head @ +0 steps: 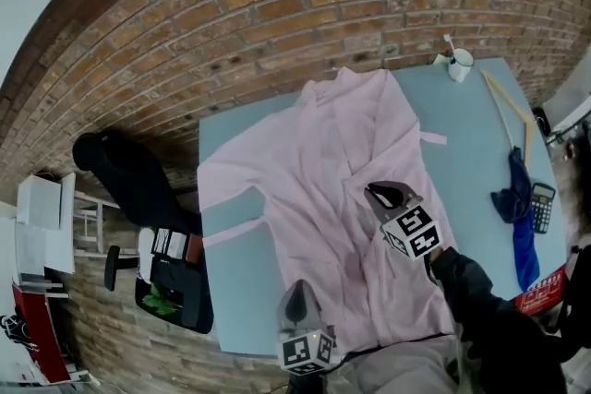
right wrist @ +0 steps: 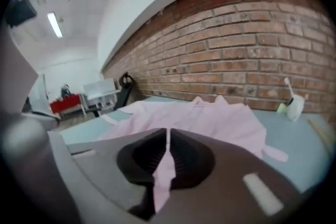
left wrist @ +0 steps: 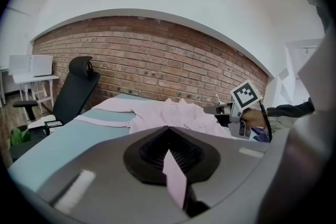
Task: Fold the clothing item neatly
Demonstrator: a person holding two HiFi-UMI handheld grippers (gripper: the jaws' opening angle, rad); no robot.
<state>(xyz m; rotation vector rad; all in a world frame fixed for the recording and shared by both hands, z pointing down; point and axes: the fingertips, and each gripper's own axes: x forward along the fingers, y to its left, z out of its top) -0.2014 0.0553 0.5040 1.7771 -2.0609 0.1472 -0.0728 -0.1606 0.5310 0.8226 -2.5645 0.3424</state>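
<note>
Looking along the light blue desk [head: 476, 152], the pale pink cloth garment [head: 337, 143] lies lengthwise away from the person, collar toward the brick wall [head: 231, 5], hem at the near edge. The left gripper [head: 297, 289] sits at that hem, jaws pinched tight on a pink fold; the right gripper [head: 372, 192] is further up the right side, jaws narrow with a pink strip caught between them. A dark blue cloth [head: 517, 208] and black calculator [head: 542, 206] lie well right, likely clear of a fold.

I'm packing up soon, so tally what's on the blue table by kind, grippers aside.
Pink garment: 1
White cup: 1
Wooden hanger: 1
Blue cloth: 1
Calculator: 1
Red board: 1
Total: 6
</note>
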